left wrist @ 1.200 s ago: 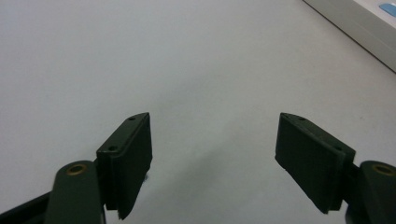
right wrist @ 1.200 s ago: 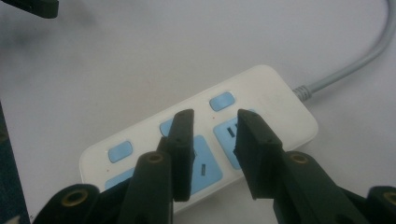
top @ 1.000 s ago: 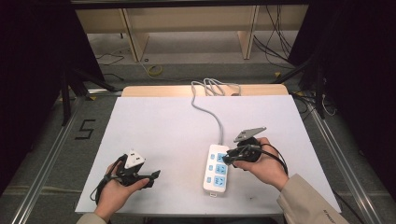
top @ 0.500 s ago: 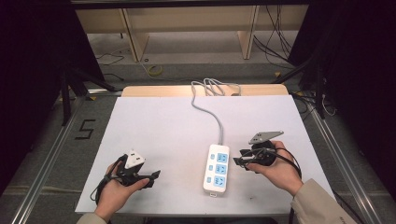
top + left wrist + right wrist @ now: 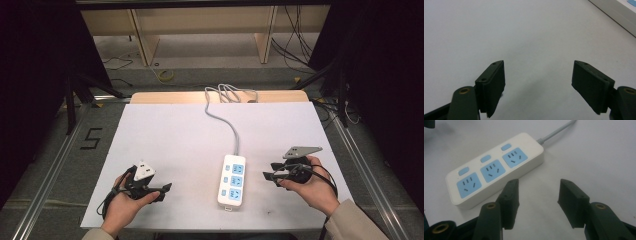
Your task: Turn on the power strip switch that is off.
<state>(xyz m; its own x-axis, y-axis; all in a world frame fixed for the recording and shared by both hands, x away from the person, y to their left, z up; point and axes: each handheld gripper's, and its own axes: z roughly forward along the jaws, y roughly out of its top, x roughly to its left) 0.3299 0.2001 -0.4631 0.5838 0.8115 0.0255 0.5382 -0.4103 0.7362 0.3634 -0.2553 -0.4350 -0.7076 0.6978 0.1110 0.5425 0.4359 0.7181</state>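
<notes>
Since the power strip point(image 5: 233, 180) lies lengthwise near-to-far at the table's near middle, it's just off the right gripper point(image 5: 270, 171), whose empty jaws have been spreading; the left gripper point(image 5: 162, 191), spread too, sits farther away.

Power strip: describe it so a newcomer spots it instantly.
On the white table sheet, look near the front edge, between the two hand-held grippers. The power strip lies there: a white oblong block with a grey cord running to the far edge. Its three blue sockets set it apart.
</notes>
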